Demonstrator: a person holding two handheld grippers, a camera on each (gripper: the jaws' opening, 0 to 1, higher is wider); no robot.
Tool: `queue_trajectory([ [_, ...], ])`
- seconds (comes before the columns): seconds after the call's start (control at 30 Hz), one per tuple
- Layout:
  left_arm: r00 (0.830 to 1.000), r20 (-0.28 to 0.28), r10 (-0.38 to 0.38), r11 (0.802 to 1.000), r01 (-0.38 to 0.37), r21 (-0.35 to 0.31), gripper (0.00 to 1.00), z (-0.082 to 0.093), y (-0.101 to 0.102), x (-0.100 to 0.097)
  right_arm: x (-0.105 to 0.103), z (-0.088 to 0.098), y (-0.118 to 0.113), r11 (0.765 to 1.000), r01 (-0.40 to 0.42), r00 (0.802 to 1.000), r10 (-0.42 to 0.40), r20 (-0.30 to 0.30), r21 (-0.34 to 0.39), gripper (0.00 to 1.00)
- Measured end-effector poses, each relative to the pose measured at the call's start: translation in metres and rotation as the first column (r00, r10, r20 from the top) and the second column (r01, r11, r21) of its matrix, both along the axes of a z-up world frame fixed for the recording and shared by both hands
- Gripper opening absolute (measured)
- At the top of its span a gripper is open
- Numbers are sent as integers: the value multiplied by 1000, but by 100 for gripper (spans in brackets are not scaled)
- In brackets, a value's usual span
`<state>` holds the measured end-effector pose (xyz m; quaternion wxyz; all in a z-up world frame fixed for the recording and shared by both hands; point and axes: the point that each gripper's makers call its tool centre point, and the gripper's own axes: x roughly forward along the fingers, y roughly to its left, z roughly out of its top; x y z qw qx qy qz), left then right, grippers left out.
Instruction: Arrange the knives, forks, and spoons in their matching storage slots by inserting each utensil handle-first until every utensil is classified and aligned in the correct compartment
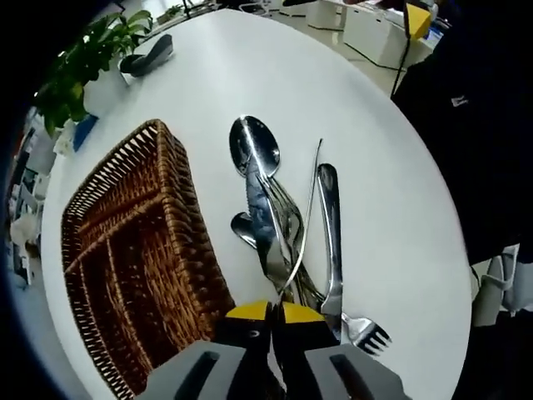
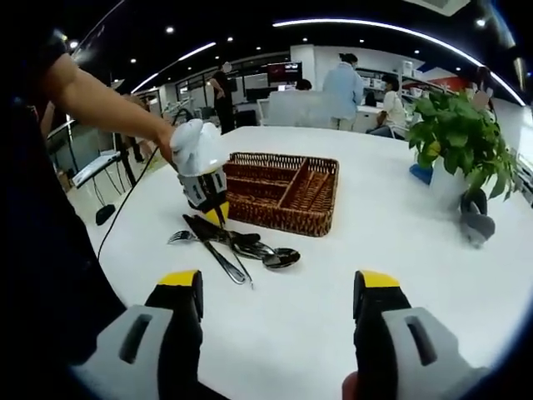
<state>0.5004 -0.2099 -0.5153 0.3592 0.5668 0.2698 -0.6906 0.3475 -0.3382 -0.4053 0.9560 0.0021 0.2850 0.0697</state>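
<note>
- The left gripper (image 1: 275, 321) has its yellow-tipped jaws pressed almost together over the near end of the utensil pile; whether they actually pinch a piece cannot be told from the left gripper view
- In the right gripper view the left gripper (image 2: 212, 212) points down at the pile, held by a gloved hand (image 2: 193, 146)
- The right gripper (image 2: 279, 292) hovers above the table (image 2: 383, 242) with its jaws spread wide and nothing between them
- The utensils lie in a loose crossed heap on the white table, just beside the basket (image 1: 133, 258) and outside it
- A large spoon (image 1: 254, 146) lies at the far end of the heap with its bowl up
- A knife (image 1: 265, 225) runs along the heap's middle
- A fork (image 1: 333, 250) lies on the outer side, its tines (image 1: 371, 335) near the left gripper
- A smaller spoon (image 1: 243, 227) peeks out from under the knife on the basket side
- A thin wire-like piece (image 1: 310, 200) crosses the heap; what it is cannot be told
- The basket is brown wicker with dividers forming several compartments, and no utensil shows inside it
- A potted plant (image 2: 458, 133) stands at the table's edge, well apart from the heap
- People (image 2: 341, 83) stand in the background beyond the table
</note>
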Motion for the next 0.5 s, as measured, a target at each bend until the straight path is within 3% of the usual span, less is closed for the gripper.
queue_trajectory([
  [0.3, 996, -36, 86, 992, -89, -85, 2, 28, 3, 3, 16, 15, 3, 999, -41, 999, 41, 23, -25, 81],
  [0.5, 982, -81, 174, 973, -183, -139, 2, 49, 9, 15, 25, 18, 8, 998, -60, 998, 61, 20, -26, 88],
])
